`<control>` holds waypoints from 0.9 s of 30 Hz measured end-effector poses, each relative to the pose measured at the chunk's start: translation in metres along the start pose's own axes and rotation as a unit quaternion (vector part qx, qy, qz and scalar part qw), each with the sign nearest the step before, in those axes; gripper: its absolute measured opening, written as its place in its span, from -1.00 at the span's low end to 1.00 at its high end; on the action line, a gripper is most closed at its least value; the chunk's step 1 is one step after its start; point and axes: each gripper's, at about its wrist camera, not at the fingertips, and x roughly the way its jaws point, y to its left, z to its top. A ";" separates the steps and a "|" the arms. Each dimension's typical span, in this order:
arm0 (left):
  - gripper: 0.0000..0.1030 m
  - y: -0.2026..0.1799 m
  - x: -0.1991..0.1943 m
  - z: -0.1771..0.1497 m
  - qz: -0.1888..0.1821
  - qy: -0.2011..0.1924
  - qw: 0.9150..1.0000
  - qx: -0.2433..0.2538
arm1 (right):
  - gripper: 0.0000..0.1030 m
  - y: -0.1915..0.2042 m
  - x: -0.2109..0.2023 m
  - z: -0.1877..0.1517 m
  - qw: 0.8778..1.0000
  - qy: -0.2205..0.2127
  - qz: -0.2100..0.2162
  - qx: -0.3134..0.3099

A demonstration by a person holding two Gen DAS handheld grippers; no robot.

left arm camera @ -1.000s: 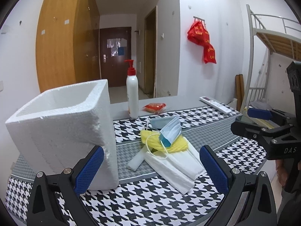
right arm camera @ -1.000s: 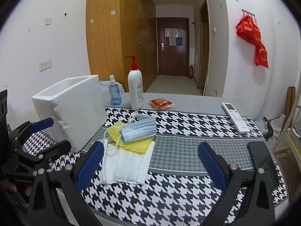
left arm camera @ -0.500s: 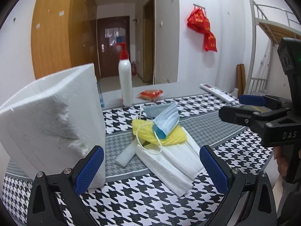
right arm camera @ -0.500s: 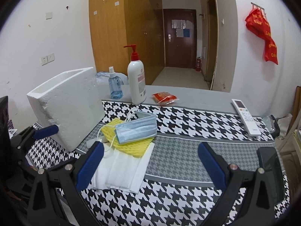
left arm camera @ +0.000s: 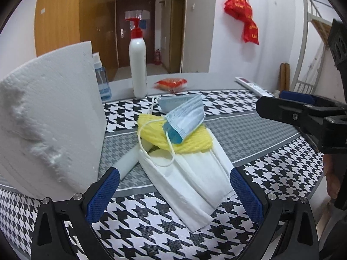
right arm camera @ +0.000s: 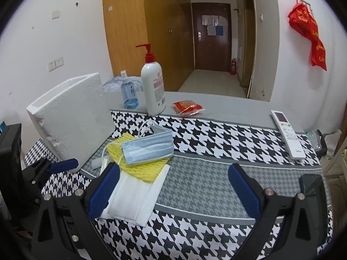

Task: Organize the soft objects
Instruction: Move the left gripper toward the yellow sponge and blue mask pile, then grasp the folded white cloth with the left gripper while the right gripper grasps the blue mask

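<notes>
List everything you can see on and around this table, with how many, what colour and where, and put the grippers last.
foam box: 1, white, table's left side
blue mask: 1, light blue, top of the pile
foam net: 1, yellow, under the blue mask
white masks: a stack, count unclear, bottom of the pile
pump bottle: 1, white with red pump, behind the pile
spray bottle: 1, blue, left of the pump bottle
snack packet: 1, red, right of the pump bottle
remote: 1, white, table's right edge
red bags: red, count unclear, hanging on the right wall
left gripper: open, near the pile
right gripper: open, over the cloth
</notes>
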 end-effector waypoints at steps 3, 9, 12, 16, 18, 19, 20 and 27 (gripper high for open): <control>0.98 -0.001 0.007 -0.001 -0.003 0.013 1.000 -0.009 | 0.97 -0.004 0.004 0.002 1.000 0.005 0.004 0.000; 0.94 -0.002 0.019 -0.003 0.000 0.039 0.999 -0.018 | 0.97 -0.009 0.016 0.001 1.000 0.021 0.004 -0.002; 0.81 -0.001 0.024 -0.003 0.003 0.050 0.998 -0.025 | 0.97 -0.011 0.019 0.001 1.000 0.023 0.013 0.000; 0.55 -0.005 0.029 -0.002 0.005 0.065 0.998 -0.019 | 0.97 -0.011 0.023 0.006 1.000 0.023 0.013 -0.008; 0.49 -0.006 0.029 -0.003 0.006 0.069 0.997 -0.017 | 0.97 -0.008 0.025 0.008 0.999 0.022 0.010 -0.021; 0.42 -0.007 0.030 -0.003 0.006 0.071 0.997 -0.017 | 0.97 -0.007 0.028 0.010 0.999 0.025 0.014 -0.023; 0.36 -0.007 0.032 -0.003 0.005 0.075 0.997 -0.017 | 0.97 -0.007 0.029 0.011 0.999 0.026 0.017 -0.023; 0.12 -0.006 0.036 0.000 0.001 0.082 0.996 -0.017 | 0.97 0.003 0.047 0.022 0.998 0.040 0.027 -0.049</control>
